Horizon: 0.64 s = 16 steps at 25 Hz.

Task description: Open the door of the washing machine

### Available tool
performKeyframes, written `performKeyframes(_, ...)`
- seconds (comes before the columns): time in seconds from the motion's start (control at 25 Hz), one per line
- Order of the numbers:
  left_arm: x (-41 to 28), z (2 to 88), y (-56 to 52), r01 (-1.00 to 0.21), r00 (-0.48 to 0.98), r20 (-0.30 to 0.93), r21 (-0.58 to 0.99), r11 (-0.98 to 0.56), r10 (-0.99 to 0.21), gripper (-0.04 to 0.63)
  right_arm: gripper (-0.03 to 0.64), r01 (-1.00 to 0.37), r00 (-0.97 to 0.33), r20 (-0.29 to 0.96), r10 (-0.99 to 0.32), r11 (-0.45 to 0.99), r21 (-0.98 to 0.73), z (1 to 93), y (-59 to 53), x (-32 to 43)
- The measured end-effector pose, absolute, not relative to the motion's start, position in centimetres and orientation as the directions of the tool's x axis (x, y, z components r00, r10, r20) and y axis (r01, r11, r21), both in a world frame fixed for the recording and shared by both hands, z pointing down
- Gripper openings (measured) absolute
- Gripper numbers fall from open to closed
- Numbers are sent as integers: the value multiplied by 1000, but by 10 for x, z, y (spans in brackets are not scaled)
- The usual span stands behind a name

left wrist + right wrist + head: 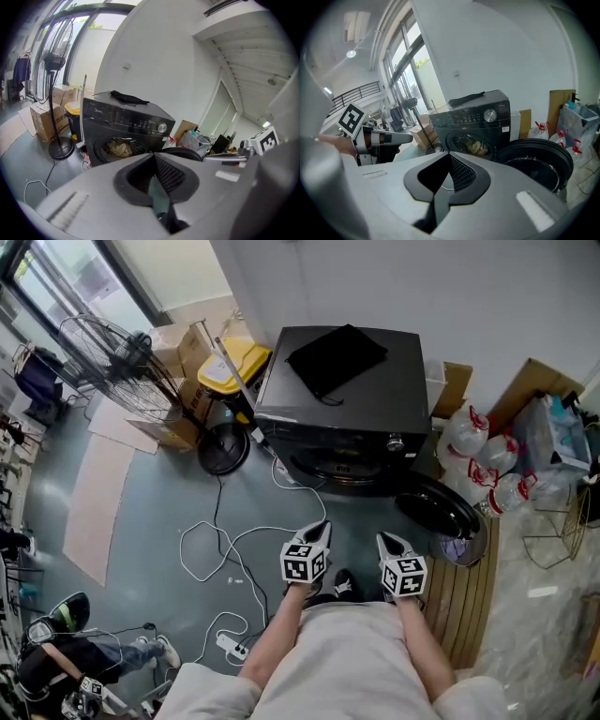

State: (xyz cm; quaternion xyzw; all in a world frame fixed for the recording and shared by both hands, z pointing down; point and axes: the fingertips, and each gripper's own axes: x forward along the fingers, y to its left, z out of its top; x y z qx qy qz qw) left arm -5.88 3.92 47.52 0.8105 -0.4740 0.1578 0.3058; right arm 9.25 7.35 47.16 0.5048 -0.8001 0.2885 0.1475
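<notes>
Black washing machine (394,399), black cloth (336,357), yellow bin (236,362); grey-blue floor (141,512), brown cardboard boxes (178,348), white wall (469,287)

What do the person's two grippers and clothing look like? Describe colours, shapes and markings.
Left gripper and right gripper are alike: pale grey tapered bodies, black ribbed pads, each with a white cube bearing black square markers. The top is light beige.

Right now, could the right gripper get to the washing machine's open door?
Probably yes: the door hangs open just ahead of the right gripper, and nothing stands between them, though its jaws are shut.
</notes>
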Motion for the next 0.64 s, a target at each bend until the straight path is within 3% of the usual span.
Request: performKeyframes(0.64,-62,479,38,-868,494,552,361,-341,-672,58,0,-861,-504,485,-714,369,-351,470,75,84)
